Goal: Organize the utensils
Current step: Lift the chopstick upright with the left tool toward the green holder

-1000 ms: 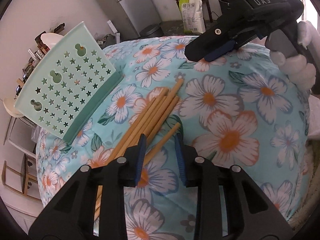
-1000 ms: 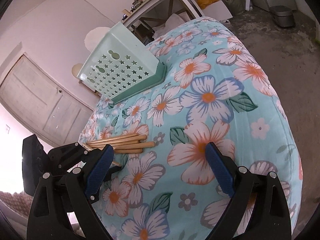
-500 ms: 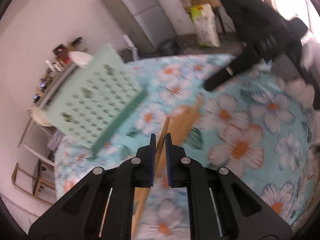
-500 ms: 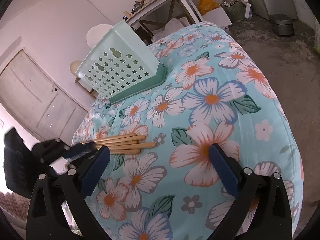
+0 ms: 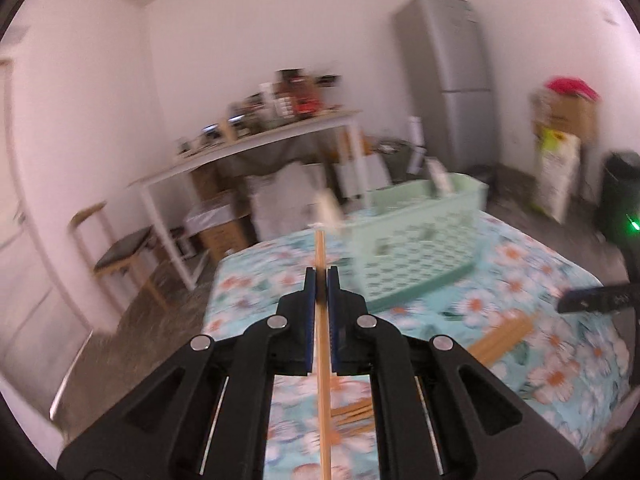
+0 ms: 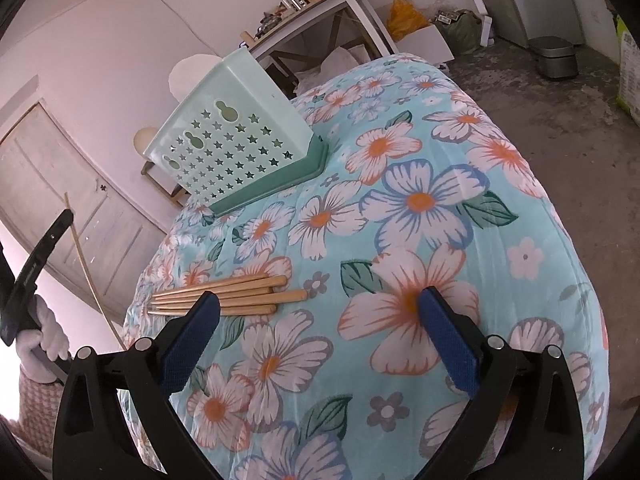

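Note:
My left gripper [image 5: 320, 276] is shut on one wooden chopstick [image 5: 323, 364], lifted above the table and pointing forward. It also shows in the right wrist view as a thin stick [image 6: 86, 268] beside the left gripper's finger [image 6: 38, 264]. Several more chopsticks [image 6: 228, 294] lie bundled on the floral tablecloth [image 6: 420, 208]; they show blurred in the left wrist view [image 5: 500, 340]. A mint green perforated basket [image 6: 236, 140] stands behind them, also in the left wrist view [image 5: 416, 240]. My right gripper [image 6: 316, 340] is open and empty, low over the cloth.
The table's edges drop off to a concrete floor [image 6: 580, 120]. A white side table with clutter [image 5: 256, 144], a chair [image 5: 120, 256], a grey fridge [image 5: 452, 76] and boxes [image 5: 564, 120] stand around the room.
My left gripper shut on one chopstick, lifted it off the table and swung up and to the left. The right gripper stayed open and shifted only a little.

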Tool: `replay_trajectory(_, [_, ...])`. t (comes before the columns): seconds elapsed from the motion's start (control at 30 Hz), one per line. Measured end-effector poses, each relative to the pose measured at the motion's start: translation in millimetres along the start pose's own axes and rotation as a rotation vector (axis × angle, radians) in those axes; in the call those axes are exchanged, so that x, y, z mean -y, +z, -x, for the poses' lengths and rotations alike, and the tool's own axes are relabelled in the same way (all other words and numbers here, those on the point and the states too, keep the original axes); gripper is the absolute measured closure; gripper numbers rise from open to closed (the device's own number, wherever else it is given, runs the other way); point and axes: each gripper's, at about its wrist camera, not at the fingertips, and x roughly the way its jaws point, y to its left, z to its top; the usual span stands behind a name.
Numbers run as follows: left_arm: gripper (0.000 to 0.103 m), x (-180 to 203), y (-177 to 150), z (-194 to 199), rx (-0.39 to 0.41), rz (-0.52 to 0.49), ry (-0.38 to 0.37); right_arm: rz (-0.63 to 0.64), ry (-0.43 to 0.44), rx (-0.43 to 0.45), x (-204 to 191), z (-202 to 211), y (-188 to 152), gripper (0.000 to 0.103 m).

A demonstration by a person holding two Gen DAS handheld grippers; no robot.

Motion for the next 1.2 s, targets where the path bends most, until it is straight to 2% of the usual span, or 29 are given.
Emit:
replay_trajectory(0.2, [0.098,-52,-20,0,-0.048,0.230,0.016,-0.002,-0.005,0.004,0,0,0,0.006])
replay_trajectory(0.4, [0.098,-69,-42,-1,-0.077,0.318,0.005,-0.003,-0.010,0.005,0,-1,0,0.006])
replay_trajectory(0.6, [0.098,-79,-62,-7,-0.116,0.413,-0.043,-0.005,-0.029,-0.011,-1,-2,1,0.006])
replay_trajectory(0.77, [0.098,-92,-81,-14,-0.169,0.574,-0.112,0.038,-0.103,-0.067,-17,-3,6,0.007])
replay_trajectory(0.83, [0.098,-95,-90,-20,-0.201,0.633,-0.124,0.097,-0.107,-0.068,-31,-3,6,0.007])
replay_trajectory(0.93, [0.098,-99,-104,-29,-0.240,0.717,-0.142,0.300,-0.105,-0.062,-74,-7,3,0.012])
replay_trajectory(1.03, [0.098,-102,-119,-37,-0.281,0.778,-0.136,0.519,-0.062,-0.061,-122,-16,-5,0.017])
replay_trajectory(1.1, [0.098,-104,-126,-42,-0.297,0.803,-0.133,0.654,-0.044,-0.081,-152,-28,-13,0.024])
replay_trajectory(1.17, [0.098,-105,-133,-45,-0.307,0.821,-0.128,0.791,-0.040,-0.106,-179,-44,-23,0.037])
replay_trajectory(1.2, [0.098,-106,-135,-47,-0.309,0.826,-0.126,0.841,-0.032,-0.119,-189,-51,-27,0.039])
